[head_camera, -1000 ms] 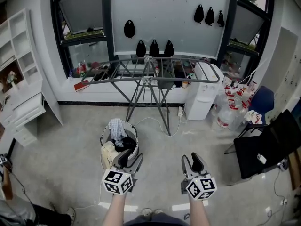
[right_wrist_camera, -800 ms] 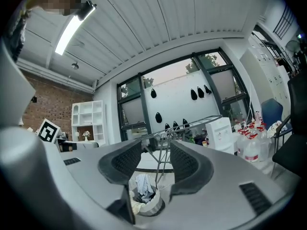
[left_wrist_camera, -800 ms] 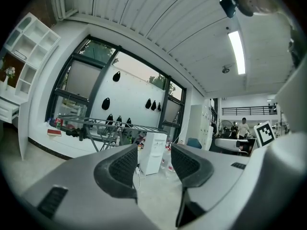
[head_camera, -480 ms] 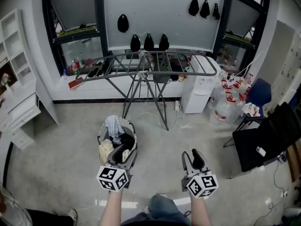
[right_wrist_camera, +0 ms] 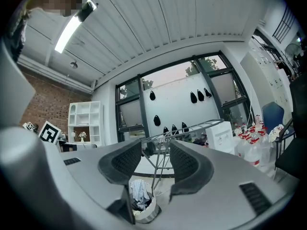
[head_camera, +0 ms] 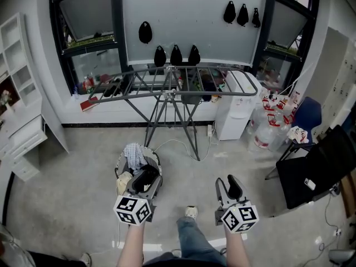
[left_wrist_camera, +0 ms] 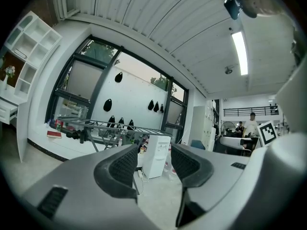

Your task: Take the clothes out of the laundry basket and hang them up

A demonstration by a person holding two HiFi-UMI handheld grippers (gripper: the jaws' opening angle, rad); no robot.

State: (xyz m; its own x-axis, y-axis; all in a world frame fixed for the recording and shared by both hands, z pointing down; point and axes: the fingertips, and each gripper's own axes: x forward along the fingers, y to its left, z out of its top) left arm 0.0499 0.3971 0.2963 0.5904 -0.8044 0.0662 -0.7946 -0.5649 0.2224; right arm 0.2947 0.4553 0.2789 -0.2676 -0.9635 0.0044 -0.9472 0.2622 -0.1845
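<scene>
The drying rack stands unfolded at twelve o'clock from the wearer, under the window. No garment is visibly draped on its rails, so in my judgement hanging has not begun. A white cabinet sits just beside its right end at one o'clock. A black chair stands well apart at three o'clock and plays no part in the work. The laundry basket rests on the floor at eleven o'clock, between wearer and rack, presumably so each item has a short carry. The clothes are heaped inside it, a pale checked piece uppermost with dark items beneath. The left gripper is held level directly above the near rim of the basket, jaws parted and nothing between the pads, placed as if for a first pick. The right gripper is held level at one o'clock, well apart from the basket, also released and empty, likely in reserve to spread a garment.
</scene>
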